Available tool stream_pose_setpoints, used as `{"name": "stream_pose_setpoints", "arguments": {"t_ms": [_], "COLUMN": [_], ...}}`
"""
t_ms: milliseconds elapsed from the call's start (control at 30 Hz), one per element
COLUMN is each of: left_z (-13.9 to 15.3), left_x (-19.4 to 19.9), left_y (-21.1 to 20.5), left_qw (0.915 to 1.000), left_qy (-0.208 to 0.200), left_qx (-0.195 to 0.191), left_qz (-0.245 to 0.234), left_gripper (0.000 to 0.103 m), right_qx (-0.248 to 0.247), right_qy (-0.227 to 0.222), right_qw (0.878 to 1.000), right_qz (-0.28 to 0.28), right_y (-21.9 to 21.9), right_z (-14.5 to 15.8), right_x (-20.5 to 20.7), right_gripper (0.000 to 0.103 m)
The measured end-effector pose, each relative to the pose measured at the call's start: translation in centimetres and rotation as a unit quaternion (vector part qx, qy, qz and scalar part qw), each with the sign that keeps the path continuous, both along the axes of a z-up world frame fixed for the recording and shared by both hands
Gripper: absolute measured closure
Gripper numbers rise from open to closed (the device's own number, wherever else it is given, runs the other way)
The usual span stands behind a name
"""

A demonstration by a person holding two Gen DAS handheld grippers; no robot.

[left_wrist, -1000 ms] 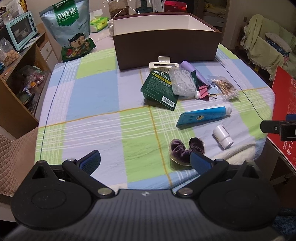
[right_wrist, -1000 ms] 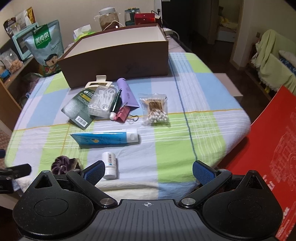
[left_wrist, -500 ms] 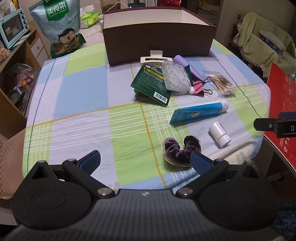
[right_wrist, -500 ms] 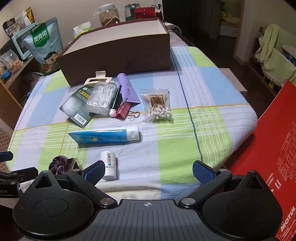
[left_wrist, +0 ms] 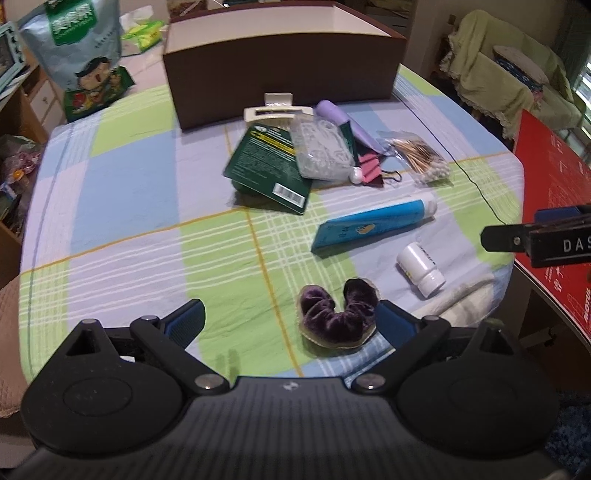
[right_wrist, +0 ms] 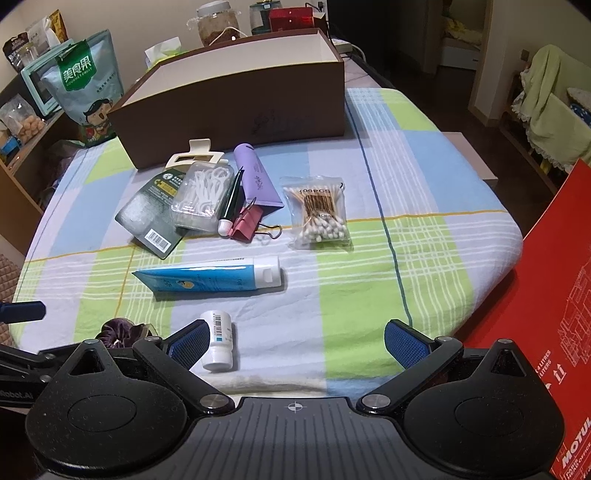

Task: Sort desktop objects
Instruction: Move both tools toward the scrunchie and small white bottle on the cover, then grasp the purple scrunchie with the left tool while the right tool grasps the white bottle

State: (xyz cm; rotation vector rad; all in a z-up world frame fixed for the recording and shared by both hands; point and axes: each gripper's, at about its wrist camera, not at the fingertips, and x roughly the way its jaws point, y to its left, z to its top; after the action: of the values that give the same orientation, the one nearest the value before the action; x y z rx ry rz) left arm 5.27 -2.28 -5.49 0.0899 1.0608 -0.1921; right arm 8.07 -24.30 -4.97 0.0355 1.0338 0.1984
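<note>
Left tongs point(left_wrist: 291, 319): apart, empty, near scrunchie point(left_wrist: 338, 317).
Right tongs point(right_wrist: 295, 338): apart, empty, near bottle point(right_wrist: 219, 345).
Box point(right_wrist: 236, 110): far; contents hidden.

At your 11 o'clock a snack bag point(right_wrist: 86, 88) stands upright, with a mint toaster oven point(right_wrist: 35, 86) just behind it. Toward 12 you see a tissue pack point(right_wrist: 160, 51), a glass jar point(right_wrist: 216, 22) and a red box point(right_wrist: 290, 18). At 3 o'clock leans a red carton point(right_wrist: 554, 332).
</note>
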Motion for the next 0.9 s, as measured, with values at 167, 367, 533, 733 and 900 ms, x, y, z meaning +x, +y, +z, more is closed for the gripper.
{"name": "stream_pose_setpoints", "arguments": {"t_ms": [167,367,533,733,900], "left_z": [-1.6,-3.6,-4.5,-4.2,-3.4], "left_x": [0.9,1.6,2.3,2.6,2.4], "left_y": [-0.8,-0.8,-0.8,0.1,1.2], "left_qw": [0.9994,0.9977,0.9937,0.9917,0.9945], "left_qy": [0.018,0.042,0.058,0.044,0.03], "left_qx": [-0.008,-0.032,-0.076,-0.104,-0.084], "left_qz": [-0.029,-0.042,-0.059,-0.062,-0.054], "left_gripper": [0.023,0.035,0.061,0.083,0.084], "right_qx": [0.001,0.005,0.011,0.018,0.013], "right_qy": [0.008,0.017,0.029,0.046,0.061], "right_qw": [1.0,1.0,0.999,0.998,0.996], "right_qz": [-0.001,0.001,0.006,0.032,0.071], "right_y": [0.0,0.1,0.3,1.3,2.9], "right_z": [-0.4,-0.8,-1.3,-2.2,-3.1], "right_x": [0.7,1.3,1.7,2.0,2.3], "right_gripper": [0.0,0.0,0.0,0.0,0.001]}}
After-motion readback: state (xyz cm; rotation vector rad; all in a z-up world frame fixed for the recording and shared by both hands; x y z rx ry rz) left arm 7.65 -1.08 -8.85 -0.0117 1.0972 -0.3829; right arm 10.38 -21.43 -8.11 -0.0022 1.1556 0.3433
